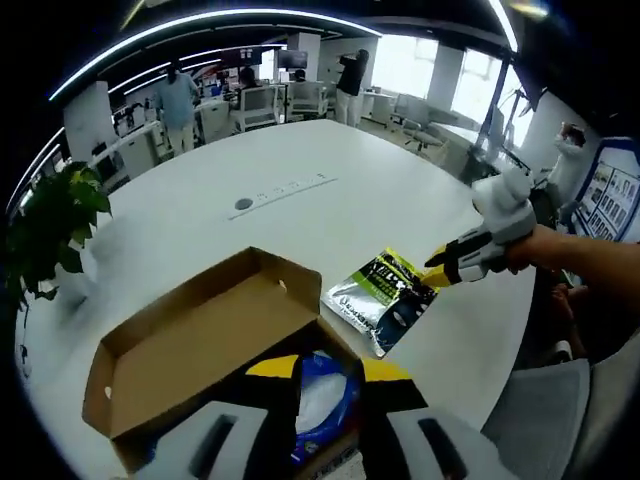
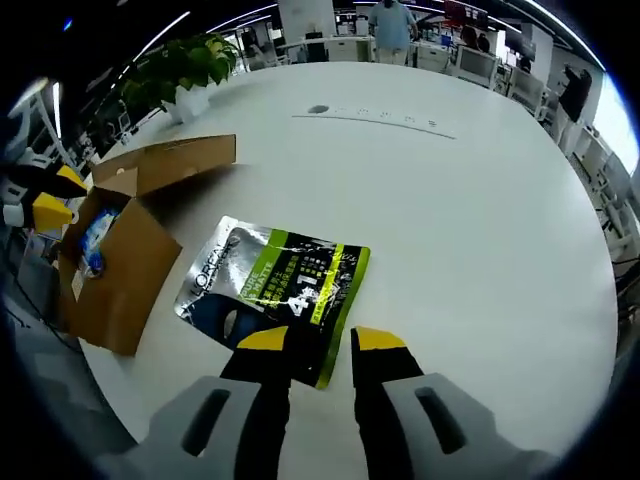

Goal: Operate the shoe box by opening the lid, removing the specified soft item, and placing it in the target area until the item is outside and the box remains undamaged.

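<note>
The brown cardboard shoe box stands open near the table edge, its lid flap folded back. A blue and white soft packet lies inside it. My left gripper is open just above that packet, and its yellow tips also show at the box. A silver and green pouch lies flat on the white table beside the box. My right gripper is open, with the near corner of the pouch lying between its tips; it enters the left gripper view as well.
The round white table stretches wide beyond the pouch, with a cable port strip at its middle. A potted plant stands at the table edge by the box. A grey chair is close by. People and desks are far behind.
</note>
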Available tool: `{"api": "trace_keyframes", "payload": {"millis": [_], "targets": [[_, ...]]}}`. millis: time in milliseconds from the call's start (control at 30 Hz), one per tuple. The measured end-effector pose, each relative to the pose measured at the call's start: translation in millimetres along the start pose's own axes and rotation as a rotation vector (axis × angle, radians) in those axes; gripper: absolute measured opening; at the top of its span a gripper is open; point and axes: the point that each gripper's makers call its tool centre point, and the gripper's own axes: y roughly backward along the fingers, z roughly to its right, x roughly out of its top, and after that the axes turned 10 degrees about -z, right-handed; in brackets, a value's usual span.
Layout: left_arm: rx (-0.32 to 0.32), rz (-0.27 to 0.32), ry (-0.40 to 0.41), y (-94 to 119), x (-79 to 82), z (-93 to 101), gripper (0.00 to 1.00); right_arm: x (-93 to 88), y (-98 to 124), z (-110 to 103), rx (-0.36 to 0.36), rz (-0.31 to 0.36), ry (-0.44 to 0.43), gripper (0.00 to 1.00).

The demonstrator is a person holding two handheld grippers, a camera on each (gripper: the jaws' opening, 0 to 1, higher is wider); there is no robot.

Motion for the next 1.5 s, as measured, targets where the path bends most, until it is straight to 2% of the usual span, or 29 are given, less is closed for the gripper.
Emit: {"api": "trace_keyframes", "payload": {"millis": [433, 867, 1033, 1500], "targets": [[0.049, 0.03, 0.054, 36, -28.7, -34.3, 0.24, 16.6, 36, -34, 0.047, 0.054, 0.06, 0.33], [0.098, 0.049, 0.122, 65, -67.6, -62.9, 0.25, 35.9, 65, -95, 0.151, 0.124, 0.125, 0.39], [0.124, 0.052, 0.151, 75, -84.1, -75.0, 0.25, 41.5, 71, -121, 0.191, 0.153, 0.165, 0.44], [0.185, 0.056, 0.221, 97, -125.5, -104.3, 0.26, 52.8, 65, -183, 0.296, 0.171, 0.255, 0.48]]}}
